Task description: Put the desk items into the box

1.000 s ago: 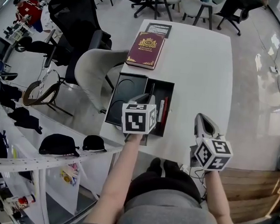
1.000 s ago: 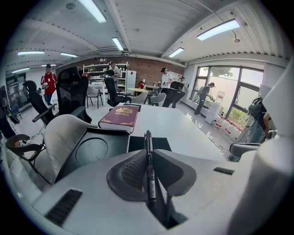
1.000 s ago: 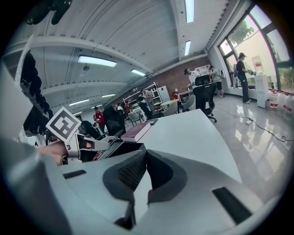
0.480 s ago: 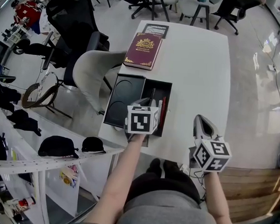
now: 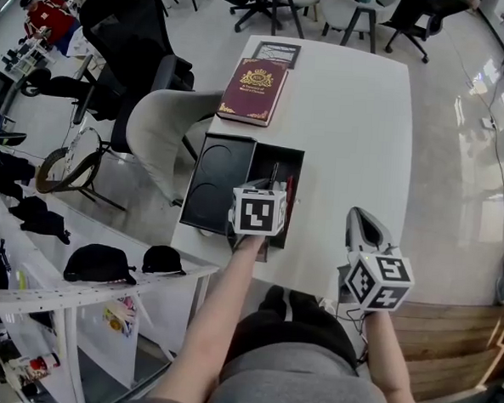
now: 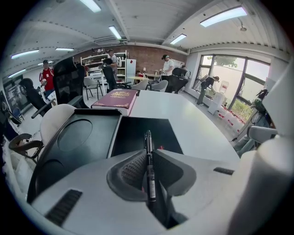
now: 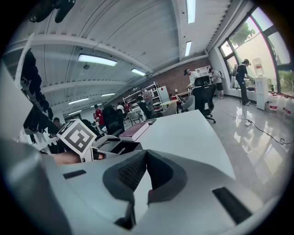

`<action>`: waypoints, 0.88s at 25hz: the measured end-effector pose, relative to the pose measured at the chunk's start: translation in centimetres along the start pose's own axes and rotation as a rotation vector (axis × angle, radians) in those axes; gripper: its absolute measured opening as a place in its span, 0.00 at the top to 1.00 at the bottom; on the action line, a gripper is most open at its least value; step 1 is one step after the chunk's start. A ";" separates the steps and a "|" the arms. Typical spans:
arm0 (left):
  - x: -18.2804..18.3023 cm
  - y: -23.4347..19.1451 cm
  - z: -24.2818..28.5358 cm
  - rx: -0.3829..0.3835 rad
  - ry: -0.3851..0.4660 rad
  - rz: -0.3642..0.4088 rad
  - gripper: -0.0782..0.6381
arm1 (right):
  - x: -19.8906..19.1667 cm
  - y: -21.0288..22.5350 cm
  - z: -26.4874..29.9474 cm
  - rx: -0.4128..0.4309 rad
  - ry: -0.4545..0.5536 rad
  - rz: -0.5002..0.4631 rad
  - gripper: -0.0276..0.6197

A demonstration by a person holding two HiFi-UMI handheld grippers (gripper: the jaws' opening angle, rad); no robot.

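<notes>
A black open box [image 5: 282, 160] lies near the white desk's [image 5: 359, 118] left edge, with its lid [image 5: 224, 173] flat beside it on the left. My left gripper [image 5: 264, 184] hovers over the box's near end, shut on a black pen [image 6: 148, 158] that points forward into the box [image 6: 138, 135]. A red pen [image 5: 288, 190] lies inside the box. My right gripper [image 5: 363, 220] hangs at the desk's near edge, to the right of the box; in the right gripper view its jaws [image 7: 146, 156] meet with nothing between them.
A maroon book [image 5: 255, 87] lies beyond the box, and a dark framed card [image 5: 276, 53] sits at the far edge. A grey chair [image 5: 158, 135] and a black office chair [image 5: 126, 35] stand left of the desk. People stand in the room's background.
My left gripper, still holding the pen, has shifted slightly right over the box's near end. The right gripper has barely moved.
</notes>
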State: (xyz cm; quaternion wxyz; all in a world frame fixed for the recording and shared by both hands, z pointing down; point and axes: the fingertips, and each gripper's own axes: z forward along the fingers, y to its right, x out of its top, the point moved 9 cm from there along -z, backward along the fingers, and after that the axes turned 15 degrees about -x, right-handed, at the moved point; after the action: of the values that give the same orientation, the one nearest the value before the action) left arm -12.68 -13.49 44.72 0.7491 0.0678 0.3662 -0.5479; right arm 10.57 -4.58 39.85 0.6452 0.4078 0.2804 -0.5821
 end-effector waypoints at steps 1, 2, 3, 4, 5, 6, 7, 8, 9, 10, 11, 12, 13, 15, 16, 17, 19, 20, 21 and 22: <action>0.0 0.0 0.3 0.002 -0.006 0.000 0.82 | 0.0 0.1 0.1 0.001 -0.001 0.000 0.95; 0.0 -0.1 0.5 0.004 -0.009 0.002 0.82 | 0.1 0.2 0.2 0.001 -0.002 0.000 0.95; 0.1 -0.1 0.6 0.007 -0.011 0.006 0.82 | 0.1 0.3 0.3 0.002 -0.003 0.000 0.95; 0.2 -0.2 0.8 0.010 -0.013 0.009 0.82 | 0.1 0.4 0.4 0.002 -0.003 0.002 0.95; 0.2 -0.3 1.0 0.011 -0.018 0.010 0.82 | 0.2 0.4 0.4 0.003 -0.004 0.003 0.95; 0.2 -0.4 1.1 0.011 -0.024 0.009 0.82 | 0.2 0.5 0.5 0.003 -0.004 0.004 0.95; 0.3 -0.4 1.3 0.011 -0.029 0.007 0.82 | 0.2 0.6 0.6 0.003 -0.005 0.005 0.95; 0.3 -0.4 1.5 0.009 -0.032 0.005 0.82 | 0.2 0.6 0.7 0.003 -0.005 0.006 0.95; 0.3 -0.5 1.7 0.008 -0.034 0.000 0.82 | 0.2 0.7 0.8 0.003 -0.006 0.007 0.95; 0.3 -0.5 1.9 0.006 -0.036 -0.006 0.82 | 0.2 0.7 0.8 0.003 -0.007 0.007 0.95; 0.3 -0.6 2.0 0.004 -0.041 -0.011 0.82 | 0.2 0.7 0.8 0.003 -0.008 0.008 0.95; 0.2 -0.6 2.2 0.005 -0.048 -0.013 0.82 | 0.2 0.8 0.9 0.003 -0.010 0.008 0.95; 0.2 -0.7 2.4 0.006 -0.055 -0.013 0.82 | 0.2 0.9 0.9 0.003 -0.011 0.009 0.95; 0.2 -0.7 2.8 0.008 -0.063 -0.012 0.82 | 0.3 1.1 0.9 0.001 -0.013 0.009 0.95; 0.2 -0.7 3.0 0.008 -0.068 -0.013 0.82 | 0.3 1.2 0.9 -0.001 -0.014 0.009 0.95; 0.2 -0.7 3.1 0.009 -0.074 -0.014 0.82 | 0.4 1.3 0.9 -0.003 -0.014 0.010 0.95; 0.1 -0.8 3.4 0.011 -0.082 -0.015 0.82 | 0.4 1.5 1.0 -0.007 -0.014 0.011 0.95; 0.1 -0.9 3.5 0.011 -0.082 -0.014 0.82 | 0.5 1.6 1.0 -0.010 -0.013 0.012 0.95; 0.1 -0.9 3.6 0.012 -0.081 -0.011 0.82 | 0.5 1.8 1.0 -0.011 -0.013 0.013 0.95; 0.2 -0.9 3.6 0.015 -0.081 -0.010 0.82 | 0.5 1.9 1.0 -0.013 -0.013 0.014 0.95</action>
State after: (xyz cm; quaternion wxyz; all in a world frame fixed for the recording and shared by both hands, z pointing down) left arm -11.78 -15.80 47.51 0.7601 0.0492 0.3317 -0.5566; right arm 12.40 -5.76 40.32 0.6536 0.4019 0.2771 -0.5783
